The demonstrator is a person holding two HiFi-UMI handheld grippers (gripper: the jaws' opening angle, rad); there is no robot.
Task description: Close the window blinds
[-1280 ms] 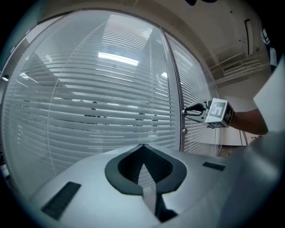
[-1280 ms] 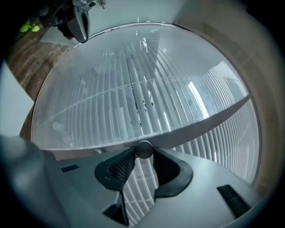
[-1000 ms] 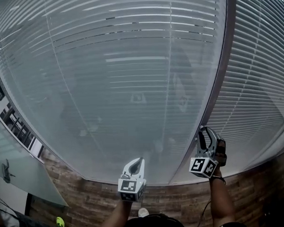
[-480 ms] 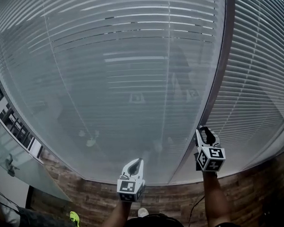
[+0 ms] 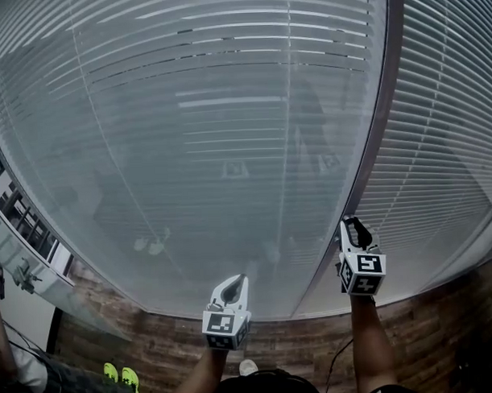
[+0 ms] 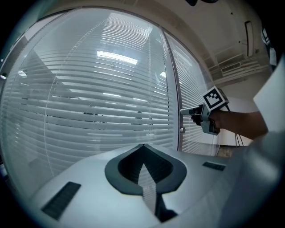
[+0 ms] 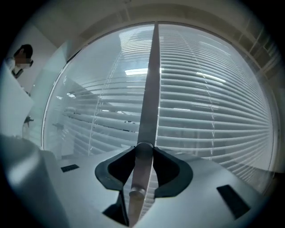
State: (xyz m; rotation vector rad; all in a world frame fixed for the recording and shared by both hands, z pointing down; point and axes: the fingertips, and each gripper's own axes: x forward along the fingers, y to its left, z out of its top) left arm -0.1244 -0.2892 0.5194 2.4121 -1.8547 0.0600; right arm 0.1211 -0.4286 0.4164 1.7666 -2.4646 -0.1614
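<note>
Grey knob (image 7: 136,192) on the frame (image 7: 151,80) is being closed on by right tongs (image 7: 143,149). Nothing is gripped by shut left tongs (image 6: 143,147).

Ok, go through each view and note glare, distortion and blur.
Head view: blinds bow strongly from the wide lens, and ceiling-light streaks glare on the glass. Left gripper view: dark corners, a bright light reflection, the left gripper near and soft. Right gripper view: slats curve outward; the knob between the right gripper's closing jaws is out of focus.
</note>
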